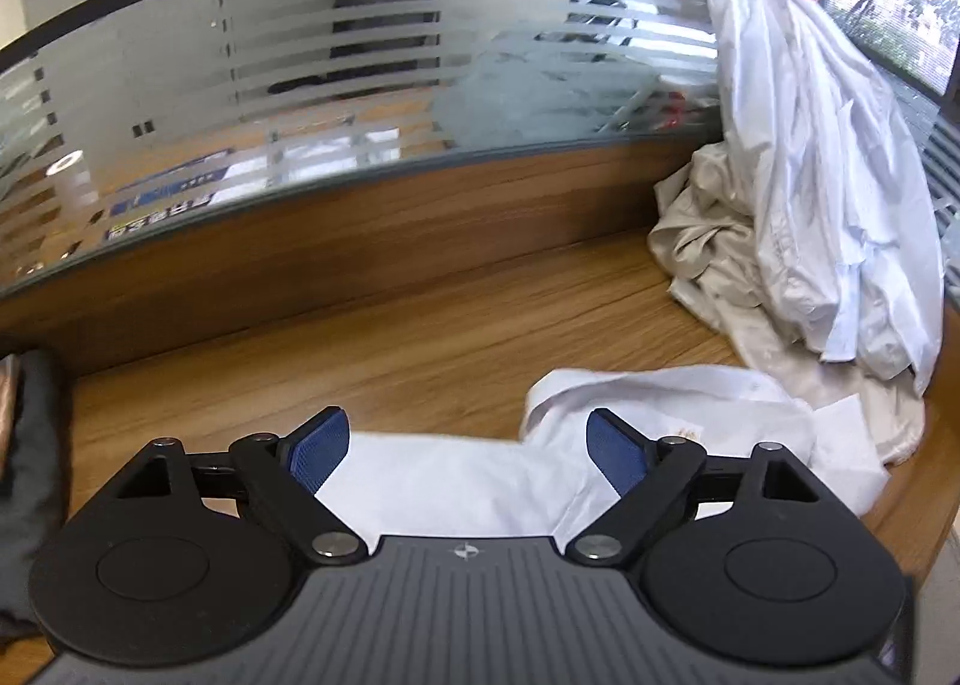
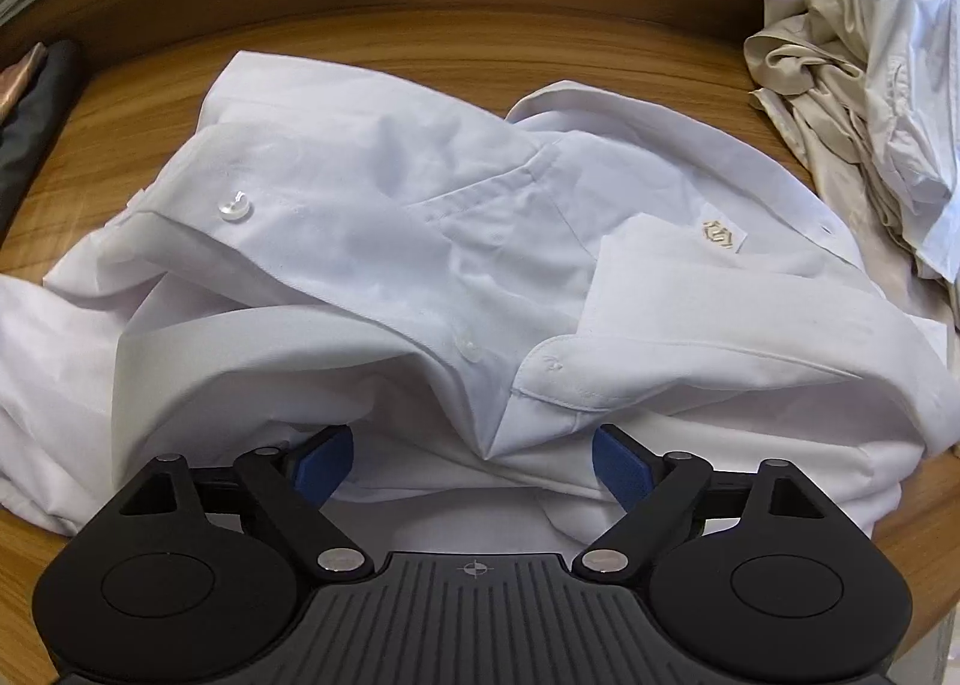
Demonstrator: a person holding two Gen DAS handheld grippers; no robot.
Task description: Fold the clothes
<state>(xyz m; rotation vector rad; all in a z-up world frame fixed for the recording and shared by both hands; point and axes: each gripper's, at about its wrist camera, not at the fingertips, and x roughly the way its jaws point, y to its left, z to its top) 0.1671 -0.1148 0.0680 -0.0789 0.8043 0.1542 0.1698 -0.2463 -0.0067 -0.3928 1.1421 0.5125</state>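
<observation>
A white button shirt point(image 2: 420, 241) lies crumpled on the wooden table point(image 2: 420, 42), collar and label toward the right. In the left wrist view the same shirt point(image 1: 480, 481) lies just beyond and under my fingers. My left gripper point(image 1: 468, 445) is open and empty above the shirt's edge. My right gripper point(image 2: 474, 457) is open and empty, low over the shirt's near edge by the collar point; its blue pads point(image 2: 324, 457) stand wide apart.
A heap of white and beige clothes point(image 1: 810, 217) piles at the table's right against a striped glass partition point(image 1: 360, 72); it also shows in the right wrist view point(image 2: 870, 84). Dark fabric point(image 1: 30, 445) lies at the left edge.
</observation>
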